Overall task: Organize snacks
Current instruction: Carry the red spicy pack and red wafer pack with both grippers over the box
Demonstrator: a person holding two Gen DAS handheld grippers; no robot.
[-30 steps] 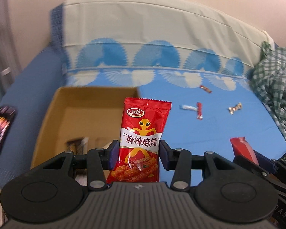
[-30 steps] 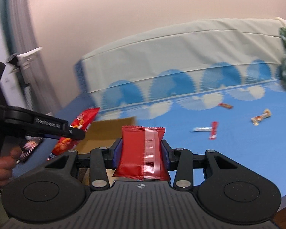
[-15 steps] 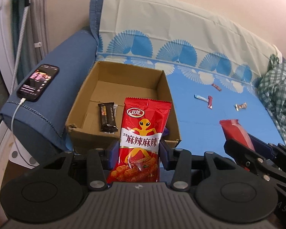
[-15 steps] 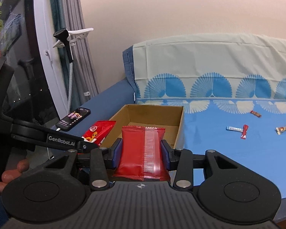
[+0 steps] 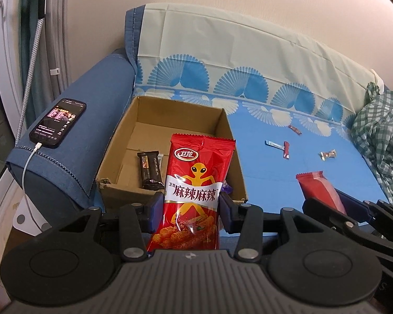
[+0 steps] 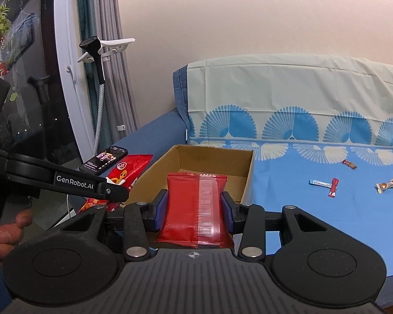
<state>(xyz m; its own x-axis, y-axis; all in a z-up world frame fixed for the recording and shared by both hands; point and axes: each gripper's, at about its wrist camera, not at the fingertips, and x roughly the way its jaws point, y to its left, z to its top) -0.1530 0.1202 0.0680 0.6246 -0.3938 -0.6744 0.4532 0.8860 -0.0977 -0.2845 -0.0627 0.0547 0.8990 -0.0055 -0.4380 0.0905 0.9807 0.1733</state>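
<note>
A: What is the left tool point(image 5: 187, 210) carrying?

B: A red snack bag point(image 5: 194, 196), pinched by its lower half between the two pads, standing upright with the printed front facing the camera: a yellow cartoon figure, a white band of lettering, and a picture of crunchy sticks at the bottom. It hangs just in front of the near wall of the cardboard box point(image 5: 123, 136).

A: And the right tool point(image 6: 194, 210)?

B: Clenched on a plain red packet point(image 6: 195, 206), back side out, with the ribbed seal strip running down its middle. It too sits before the box's near edge, beside the other bag.

A: Why hold both there?

B: I judge the box is the collecting place, so each hand brings a snack to its open top for dropping in. Gripping low leaves the top free to tip forward.

A: Anything inside yet?

B: A dark brown bar point(image 5: 149, 170) lies on the box floor near the front wall; most of the floor is bare.

A: And around it?

B: The box rests on a sofa point(image 5: 262, 172) under a blue fan-patterned cover. A few small wrapped sweets point(image 5: 285, 150) lie scattered well apart to the right, so much is left to gather. A phone point(image 5: 58, 123) on a cable sits on the armrest.
</note>
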